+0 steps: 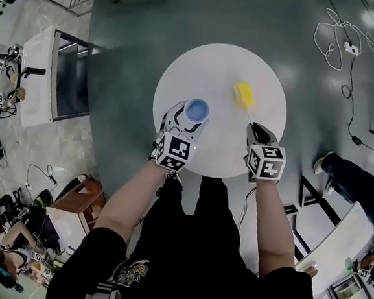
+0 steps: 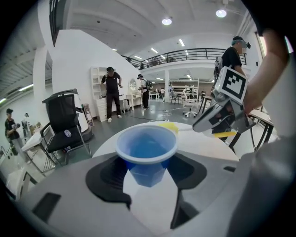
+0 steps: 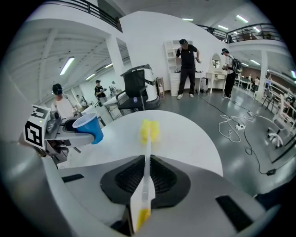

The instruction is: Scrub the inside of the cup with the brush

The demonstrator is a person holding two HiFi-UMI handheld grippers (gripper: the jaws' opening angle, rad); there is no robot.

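Head view: white table (image 1: 220, 83), grey floor (image 1: 186, 15).

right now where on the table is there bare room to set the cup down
Bare: the far-left arc of the round table beyond the blue cup, and the middle between cup and brush. Crowded: the near edge, around the left gripper and right gripper.

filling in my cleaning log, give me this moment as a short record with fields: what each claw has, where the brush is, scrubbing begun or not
left claw: closed on the blue cup, mouth up, over the white table
right claw: closed on the brush handle, yellow head pointing away
brush vs cup: apart, brush not inside
cup contents: looks empty
scrubbing: not yet begun
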